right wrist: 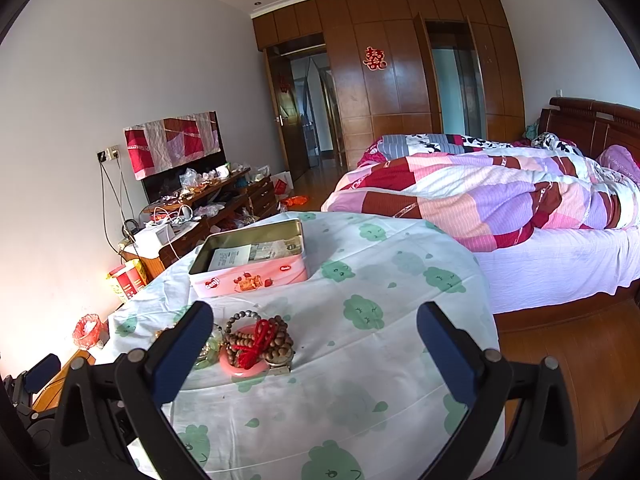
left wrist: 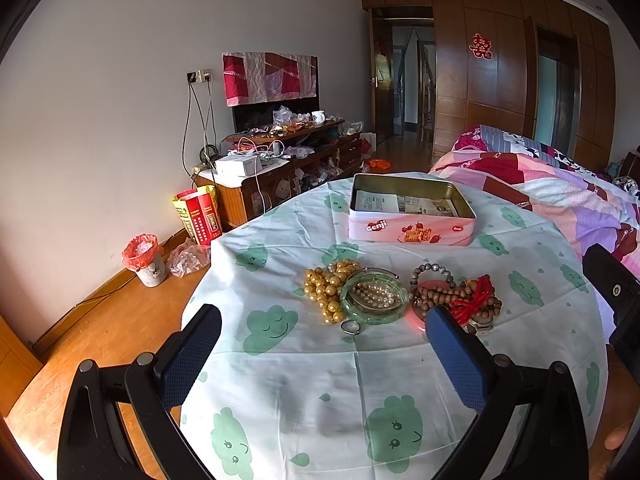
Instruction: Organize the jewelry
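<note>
The jewelry pile (left wrist: 396,296) lies on the surface (left wrist: 400,380), ahead of both grippers and short of the open tin (left wrist: 410,212). Left gripper (left wrist: 324,354) and right gripper (right wrist: 314,350): fingers spread, empty. From the left gripper the pile sits almost centred ahead; from the right it lies ahead-left.

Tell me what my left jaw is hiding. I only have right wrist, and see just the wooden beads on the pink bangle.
Observer: A green bangle with a pearl strand lying inside it.
Operator: Anything else beside it?
Observer: A gold bead strand, heaped against the bangle's side away from the wooden beads.
Operator: Small pieces?
Observer: One silver ring on the tablecloth, just in front of the green bangle.
</note>
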`<move>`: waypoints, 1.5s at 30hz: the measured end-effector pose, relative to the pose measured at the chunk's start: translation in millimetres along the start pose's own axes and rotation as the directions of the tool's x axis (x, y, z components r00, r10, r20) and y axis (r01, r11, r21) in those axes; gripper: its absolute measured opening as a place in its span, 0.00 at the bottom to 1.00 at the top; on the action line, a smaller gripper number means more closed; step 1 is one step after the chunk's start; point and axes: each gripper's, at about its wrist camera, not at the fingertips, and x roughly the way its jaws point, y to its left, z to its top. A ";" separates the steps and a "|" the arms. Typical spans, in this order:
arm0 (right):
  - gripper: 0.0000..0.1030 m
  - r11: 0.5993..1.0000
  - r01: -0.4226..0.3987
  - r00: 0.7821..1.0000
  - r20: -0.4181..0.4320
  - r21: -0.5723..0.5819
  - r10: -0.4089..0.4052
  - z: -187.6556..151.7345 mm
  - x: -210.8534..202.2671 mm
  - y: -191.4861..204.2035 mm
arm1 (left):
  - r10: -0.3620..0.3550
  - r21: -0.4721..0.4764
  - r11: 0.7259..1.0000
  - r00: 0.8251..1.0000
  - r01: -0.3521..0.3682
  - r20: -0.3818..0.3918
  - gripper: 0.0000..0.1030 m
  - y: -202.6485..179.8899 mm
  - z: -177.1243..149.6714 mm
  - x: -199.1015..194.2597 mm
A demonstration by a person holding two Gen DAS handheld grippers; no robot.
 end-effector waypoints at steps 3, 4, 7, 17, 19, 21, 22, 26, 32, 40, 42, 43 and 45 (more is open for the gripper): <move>1.00 1.000 0.000 1.000 0.000 -0.001 0.000 0.0 -0.1 0.0 | 0.000 0.001 1.000 1.000 0.000 -0.004 0.99 0.1 -0.3 0.7; 1.00 1.000 -0.001 1.000 0.000 -0.001 0.001 0.0 0.0 -0.1 | -0.002 -0.001 1.000 1.000 0.002 -0.005 0.99 0.1 -0.2 0.8; 1.00 1.000 -0.001 1.000 0.000 -0.001 0.001 -0.2 -0.1 -0.3 | -0.002 -0.002 1.000 1.000 0.002 -0.004 0.99 0.0 0.0 0.7; 1.00 1.000 -0.001 1.000 -0.001 -0.001 0.001 -0.3 0.3 -0.2 | -0.005 -0.004 1.000 1.000 0.005 -0.007 0.99 -0.3 -1.0 0.7; 1.00 1.000 -0.003 1.000 -0.001 -0.001 0.003 -0.6 0.3 -0.2 | -0.006 -0.001 1.000 1.000 0.005 -0.010 0.99 -0.7 -1.2 2.0; 1.00 1.000 -0.007 1.000 -0.009 -0.001 0.007 -0.2 1.0 -0.7 | -0.007 0.002 1.000 1.000 0.007 -0.014 0.99 -1.8 -1.7 3.6; 1.00 1.000 -0.006 1.000 -0.011 0.001 0.006 -0.4 1.7 -1.1 | -0.007 0.004 1.000 1.000 0.007 -0.015 0.99 -2.6 -2.1 4.6; 1.00 1.000 0.000 1.000 -0.015 0.001 0.000 -1.3 4.0 -1.9 | -0.010 0.008 1.000 1.000 0.010 -0.027 0.99 -4.5 -3.8 10.6; 1.00 1.000 0.028 0.999 -0.028 0.000 -0.028 -4.3 15.8 -10.2 | -0.027 0.024 0.999 0.998 0.029 -0.058 0.99 -4.7 -11.7 27.8; 0.73 1.000 -0.001 0.991 -0.136 0.027 0.005 -19.9 51.4 -38.3 | -0.060 -0.028 0.998 0.988 0.057 -0.141 0.99 17.1 -21.8 66.5; 0.52 0.997 -0.058 0.981 -0.181 0.052 0.067 -21.8 63.7 -39.2 | -0.068 -0.033 0.997 0.987 0.064 -0.148 0.99 22.5 -22.2 73.8; 0.42 0.995 -0.083 0.975 -0.200 0.052 0.092 -23.0 67.5 -37.5 | -0.069 -0.027 0.997 0.987 0.065 -0.146 0.99 22.3 -22.8 75.6; 0.41 0.991 -0.130 0.964 -0.228 0.034 0.134 -24.8 74.1 -28.3 | -0.051 -0.014 0.999 0.990 0.050 -0.130 0.99 25.1 -22.7 77.9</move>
